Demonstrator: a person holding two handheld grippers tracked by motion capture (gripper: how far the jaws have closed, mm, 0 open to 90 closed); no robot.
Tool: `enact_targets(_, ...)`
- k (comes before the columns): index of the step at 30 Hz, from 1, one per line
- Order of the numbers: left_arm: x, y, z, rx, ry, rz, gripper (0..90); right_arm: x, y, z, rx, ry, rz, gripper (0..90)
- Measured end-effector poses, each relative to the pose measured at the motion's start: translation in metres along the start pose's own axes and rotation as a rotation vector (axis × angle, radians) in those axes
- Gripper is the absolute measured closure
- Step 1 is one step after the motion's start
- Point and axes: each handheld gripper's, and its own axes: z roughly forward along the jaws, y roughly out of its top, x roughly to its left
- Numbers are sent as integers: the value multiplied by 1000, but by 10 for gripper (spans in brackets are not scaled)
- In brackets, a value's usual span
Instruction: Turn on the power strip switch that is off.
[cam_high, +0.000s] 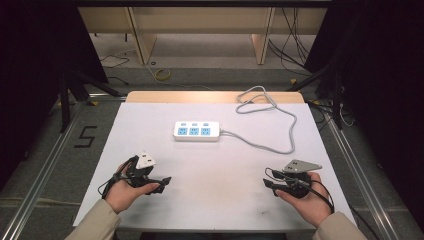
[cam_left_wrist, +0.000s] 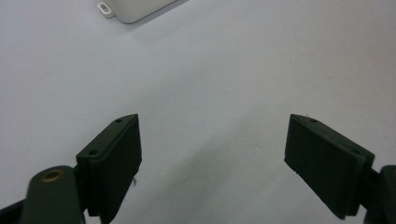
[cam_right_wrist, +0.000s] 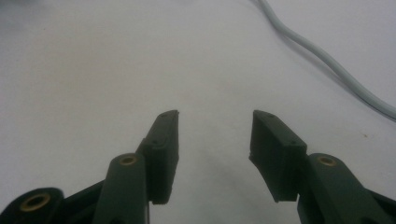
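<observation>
Two grippers, left gripper (cam_high: 161, 183) and right gripper (cam_high: 268, 185), are hovering spread and empty low in the frame, risking snagging the grey cord (cam_high: 280, 145) while reaching toward the power strip (cam_high: 196, 131).

White power strip (cam_high: 196, 131) at frame centre, three pale blue socket faces and three small blue switches along its top edge. Pale grey cable (cam_high: 280, 125) looping toward upper right. White table (cam_high: 215, 200) cover, light wood edge at the far side. Black left gripper (cam_high: 161, 184) at lower left, black right gripper (cam_high: 270, 186) with grey plate at lower right. Beige sleeves at bottom corners.
</observation>
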Motion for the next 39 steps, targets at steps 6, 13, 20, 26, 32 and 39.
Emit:
enact_targets(6,-1,0,0,2,3,6,189,0,8,1,2,-17,-18,692)
enact_targets(13,0,0,0,1,5,2,193,1,20,9,25,-31,-51,900)
enact_targets(20,-1,0,0,1,3,0,195,3,37,22,44,-25,-70,900)
enact_targets(26,-1,0,1,3,3,0,197,4,54,34,44,-12,-69,900)
enact_targets(32,1,0,1,8,7,-3,200,4,73,48,43,-8,-79,900)
enact_targets(39,0,0,2,3,3,-4,201,8,93,64,34,-13,-107,900)
